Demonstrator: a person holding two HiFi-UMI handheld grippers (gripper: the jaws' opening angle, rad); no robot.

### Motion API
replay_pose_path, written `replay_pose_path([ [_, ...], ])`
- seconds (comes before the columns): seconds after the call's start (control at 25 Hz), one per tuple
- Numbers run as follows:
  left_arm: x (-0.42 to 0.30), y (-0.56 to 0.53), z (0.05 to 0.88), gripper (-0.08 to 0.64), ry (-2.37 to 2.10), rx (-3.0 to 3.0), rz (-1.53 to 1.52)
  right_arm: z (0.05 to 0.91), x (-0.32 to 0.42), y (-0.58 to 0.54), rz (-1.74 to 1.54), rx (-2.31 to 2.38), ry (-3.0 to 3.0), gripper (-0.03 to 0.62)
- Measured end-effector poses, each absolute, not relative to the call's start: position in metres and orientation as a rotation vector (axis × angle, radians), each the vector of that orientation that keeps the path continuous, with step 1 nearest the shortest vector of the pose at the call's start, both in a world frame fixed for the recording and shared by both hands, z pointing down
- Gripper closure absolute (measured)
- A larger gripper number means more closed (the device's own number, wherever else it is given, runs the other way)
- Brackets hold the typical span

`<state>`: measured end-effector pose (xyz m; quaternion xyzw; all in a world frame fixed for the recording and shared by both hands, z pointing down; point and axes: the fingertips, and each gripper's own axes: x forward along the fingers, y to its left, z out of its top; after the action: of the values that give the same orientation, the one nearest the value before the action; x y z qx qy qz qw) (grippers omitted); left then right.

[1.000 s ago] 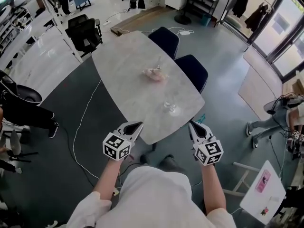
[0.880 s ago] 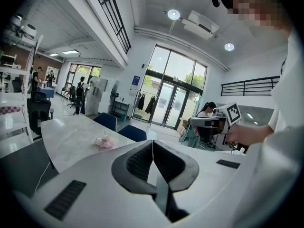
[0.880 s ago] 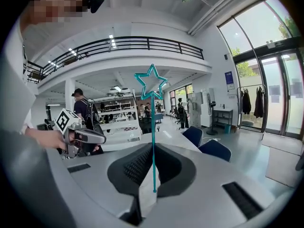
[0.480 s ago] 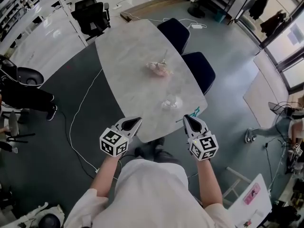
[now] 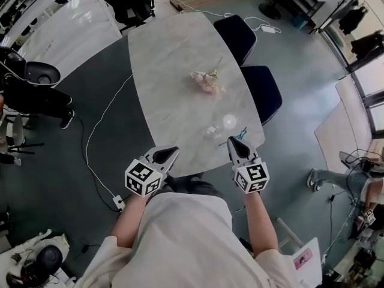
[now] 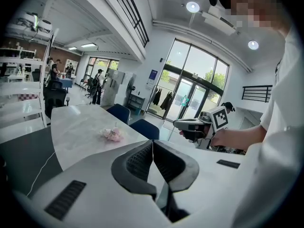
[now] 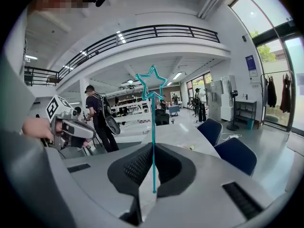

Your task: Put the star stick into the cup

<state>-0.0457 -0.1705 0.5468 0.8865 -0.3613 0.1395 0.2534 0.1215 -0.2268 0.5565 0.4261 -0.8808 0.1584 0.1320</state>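
A thin teal star stick [image 7: 153, 127] stands upright between the jaws of my right gripper [image 7: 153, 148], which is shut on it; the star [image 7: 152, 86] is at its top. In the head view the right gripper [image 5: 234, 144] hangs over the table's near edge, with the star stick [image 5: 236, 133] pointing towards a clear cup [image 5: 229, 122] just beyond it. My left gripper [image 5: 166, 155] is at the near edge further left. Its jaws [image 6: 152, 144] are shut with nothing between them.
The grey marble table [image 5: 168, 59] carries a pink flower bunch [image 5: 207, 81] at its middle and a small clear thing [image 5: 211, 131] beside the cup. Two dark blue chairs [image 5: 264, 92] stand along its right side. A cable [image 5: 96, 143] lies on the floor at left.
Both grippers have come forward to the table's near edge. The star stick's tip now lies over the table close to the cup. Both grippers stayed shut.
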Motion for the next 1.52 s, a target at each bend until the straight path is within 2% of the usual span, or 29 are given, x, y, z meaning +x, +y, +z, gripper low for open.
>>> replay_pose_path([
  [0.68, -0.028, -0.214, 0.626, 0.538, -1.049, 2.219, 0.426, 0.678, 0.106, -0.321, 0.465, 1.039, -2.573, 0.577],
  [1.52, -0.013, -0.234, 0.689, 0.538, -1.073, 2.065, 0.443, 0.808, 0.105, -0.346, 0.529, 0.872, -2.425, 0.574],
])
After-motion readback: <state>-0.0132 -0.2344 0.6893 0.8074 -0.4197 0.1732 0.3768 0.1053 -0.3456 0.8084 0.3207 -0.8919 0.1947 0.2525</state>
